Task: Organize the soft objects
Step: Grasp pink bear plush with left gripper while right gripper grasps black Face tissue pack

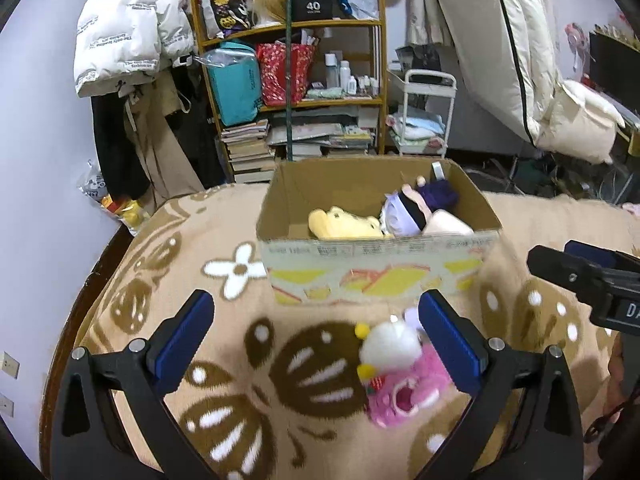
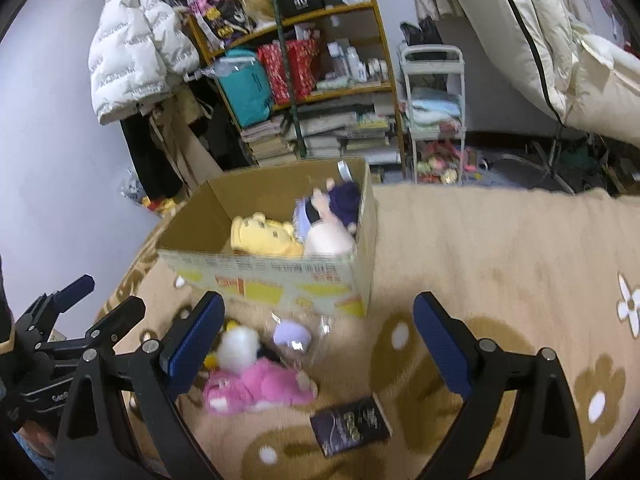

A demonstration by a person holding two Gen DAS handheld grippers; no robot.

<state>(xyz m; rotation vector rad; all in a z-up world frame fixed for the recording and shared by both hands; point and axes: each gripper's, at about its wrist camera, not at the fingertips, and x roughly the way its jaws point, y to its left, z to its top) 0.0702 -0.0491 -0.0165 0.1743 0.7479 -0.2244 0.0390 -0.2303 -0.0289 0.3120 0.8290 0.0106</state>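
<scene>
Both grippers spread wide, holding nothing: the left gripper (image 1: 316, 344) hangs low in its frame, the right gripper (image 2: 318, 346) likewise. The pink plush (image 2: 256, 388) with a white plush (image 2: 239, 346) on top lies on the patterned blanket (image 1: 224, 216), lower centre, just in front of the cardboard box (image 1: 380, 264), which already holds a yellow plush (image 1: 344, 224) and a doll (image 1: 416, 212). These look light and squashy; a pinch across the pink body seems safest.
</scene>
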